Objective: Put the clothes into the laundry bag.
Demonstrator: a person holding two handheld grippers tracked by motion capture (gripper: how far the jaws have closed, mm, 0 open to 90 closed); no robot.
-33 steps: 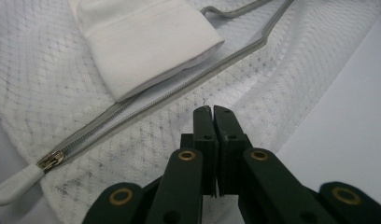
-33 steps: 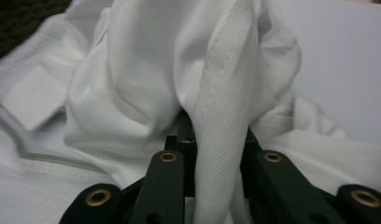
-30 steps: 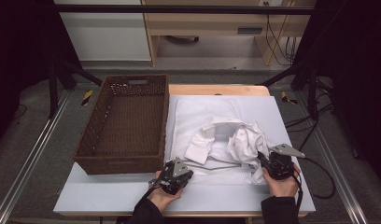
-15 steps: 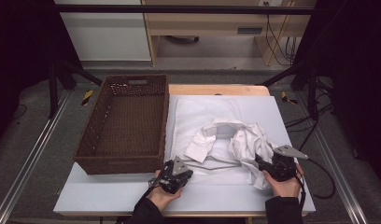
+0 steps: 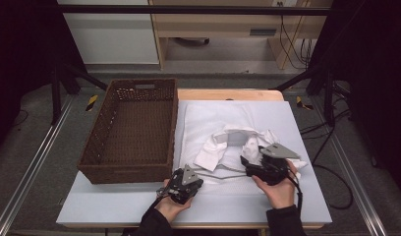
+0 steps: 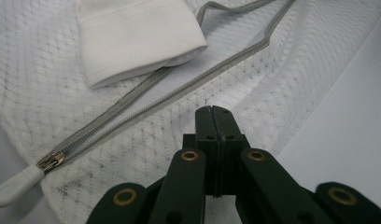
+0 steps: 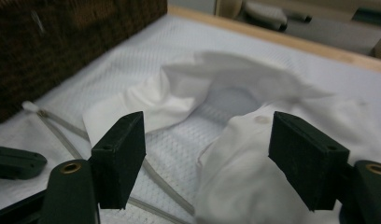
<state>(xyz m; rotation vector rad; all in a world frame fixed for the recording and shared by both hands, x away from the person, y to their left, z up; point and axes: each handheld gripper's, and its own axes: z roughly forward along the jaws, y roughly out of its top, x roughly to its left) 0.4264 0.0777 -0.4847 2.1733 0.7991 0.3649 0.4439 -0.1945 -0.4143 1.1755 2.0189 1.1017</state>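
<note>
— Where's the white shirt [image 5: 238, 142]?

— Crumpled on a white mesh bag [image 5: 208, 118] spread over the counter [image 5: 115, 206], just right of the wicker basket [image 5: 129, 128].

— And the 2 tools?

— The left hand-held gripper [image 6: 212, 112] has its jaws pressed together on the mesh edge, near the zipper [image 6: 109, 121]. The right hand-held gripper [image 7: 207, 154] has just been opening; its jaws stand wide over the shirt, gripping nothing.

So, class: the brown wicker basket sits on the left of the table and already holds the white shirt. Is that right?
Not quite. The basket is on the left, but holds nothing; the white shirt lies outside it, on the mesh bag to its right, as the high view shows.
</note>
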